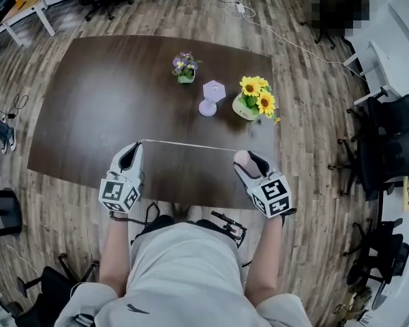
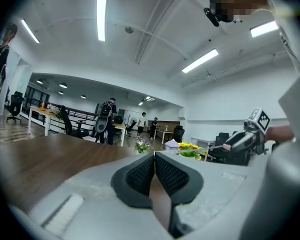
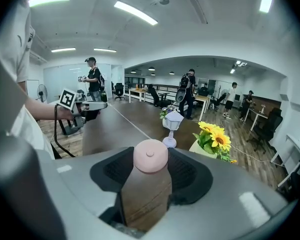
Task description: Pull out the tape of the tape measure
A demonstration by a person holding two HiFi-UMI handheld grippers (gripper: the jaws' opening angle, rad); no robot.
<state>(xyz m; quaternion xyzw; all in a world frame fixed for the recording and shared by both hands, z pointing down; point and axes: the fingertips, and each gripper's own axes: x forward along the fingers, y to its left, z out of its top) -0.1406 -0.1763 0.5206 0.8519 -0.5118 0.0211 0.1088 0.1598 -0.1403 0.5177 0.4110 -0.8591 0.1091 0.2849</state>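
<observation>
My right gripper is shut on the pink round tape measure, held over the front edge of the dark table. In the right gripper view the case sits between the black pads. A thin white tape runs out of it, straight and taut, to my left gripper. That gripper is shut on the tape's end. In the left gripper view the pads press together, and the right gripper shows at the far right. The tape crosses above the table toward the left gripper.
Behind the tape on the table stand a small pot of purple flowers, a lavender lantern-shaped lamp and a pot of sunflowers. Black office chairs crowd the right side. A cable lies on the wooden floor beyond the table.
</observation>
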